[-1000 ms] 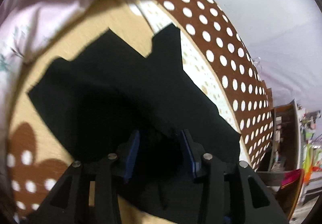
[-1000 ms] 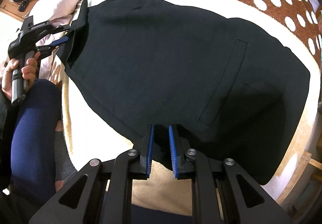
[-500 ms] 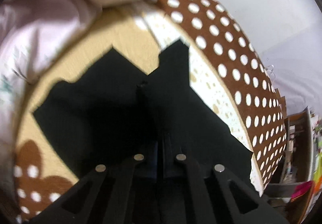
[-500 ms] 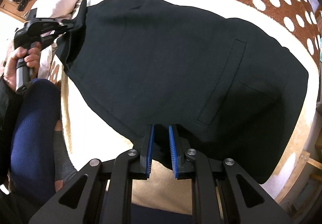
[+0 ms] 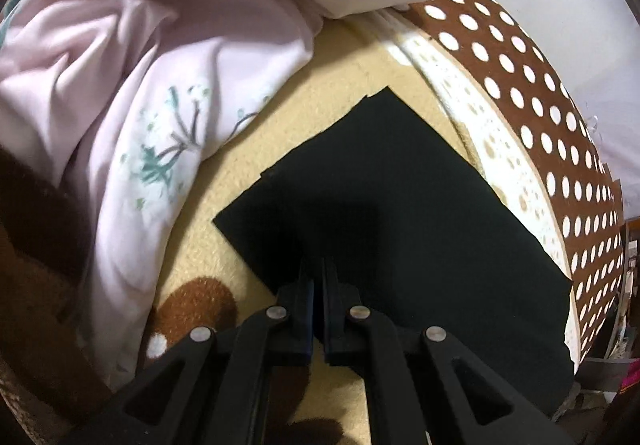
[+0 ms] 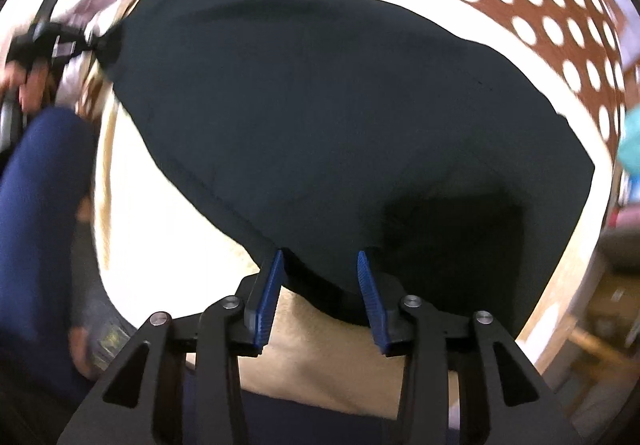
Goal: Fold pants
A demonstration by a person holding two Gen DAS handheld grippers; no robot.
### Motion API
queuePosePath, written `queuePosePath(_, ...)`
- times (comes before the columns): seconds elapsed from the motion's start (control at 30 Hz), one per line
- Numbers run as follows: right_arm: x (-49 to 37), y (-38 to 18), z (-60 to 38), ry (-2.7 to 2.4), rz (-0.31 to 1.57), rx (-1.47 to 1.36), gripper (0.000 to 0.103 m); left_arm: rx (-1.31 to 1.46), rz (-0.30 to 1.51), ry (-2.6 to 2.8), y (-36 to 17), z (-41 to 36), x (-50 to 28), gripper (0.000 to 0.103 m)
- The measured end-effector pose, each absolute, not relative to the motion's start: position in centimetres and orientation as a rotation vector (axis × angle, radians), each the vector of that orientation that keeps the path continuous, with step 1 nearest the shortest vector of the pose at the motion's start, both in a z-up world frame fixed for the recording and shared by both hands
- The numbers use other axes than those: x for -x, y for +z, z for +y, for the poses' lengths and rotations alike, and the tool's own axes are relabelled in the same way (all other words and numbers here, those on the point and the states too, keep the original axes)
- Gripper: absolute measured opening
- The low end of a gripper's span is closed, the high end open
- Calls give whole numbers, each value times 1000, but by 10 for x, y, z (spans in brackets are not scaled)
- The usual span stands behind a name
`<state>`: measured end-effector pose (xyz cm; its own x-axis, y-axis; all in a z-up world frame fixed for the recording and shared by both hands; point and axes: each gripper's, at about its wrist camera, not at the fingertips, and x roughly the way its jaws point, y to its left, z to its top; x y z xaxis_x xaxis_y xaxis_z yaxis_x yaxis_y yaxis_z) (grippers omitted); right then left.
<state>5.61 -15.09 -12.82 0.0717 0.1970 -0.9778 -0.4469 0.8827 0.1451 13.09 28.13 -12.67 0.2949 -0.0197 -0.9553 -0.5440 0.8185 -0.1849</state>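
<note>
The black pants (image 6: pixel 340 117) lie spread on a cream blanket; they also show in the left wrist view (image 5: pixel 400 213). My left gripper (image 5: pixel 319 265) is shut on the near edge of the pants, and it shows at the far left of the right wrist view (image 6: pixel 86 43) pinching a corner. My right gripper (image 6: pixel 320 259) is open, its blue fingers (image 6: pixel 276 273) standing either side of the pants' near edge.
A pink floral quilt (image 5: pixel 152 57) is bunched at the left. A brown blanket with white dots (image 5: pixel 540 113) runs along the far side. The person's leg in blue (image 6: pixel 40 197) is at the left. Furniture shows at the right edge (image 6: pixel 600 333).
My left gripper closed on the pants edge and pulled it. My right gripper, shut on the pants edge before, has opened. The pocket side no longer faces up.
</note>
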Motion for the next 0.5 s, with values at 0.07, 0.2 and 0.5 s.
queuePosePath(0.07, -53, -133, -142, 506, 1416, 282, 40, 541, 1240, 374, -128, 282, -132, 4)
queuePosePath(0.2, -55, -136, -133, 548, 1398, 336, 40, 554, 1230, 369, -127, 285, -130, 4)
queuePosePath(0.5, -54, -138, -118, 630, 1371, 443, 34, 548, 1239, 369, -125, 286, -132, 4)
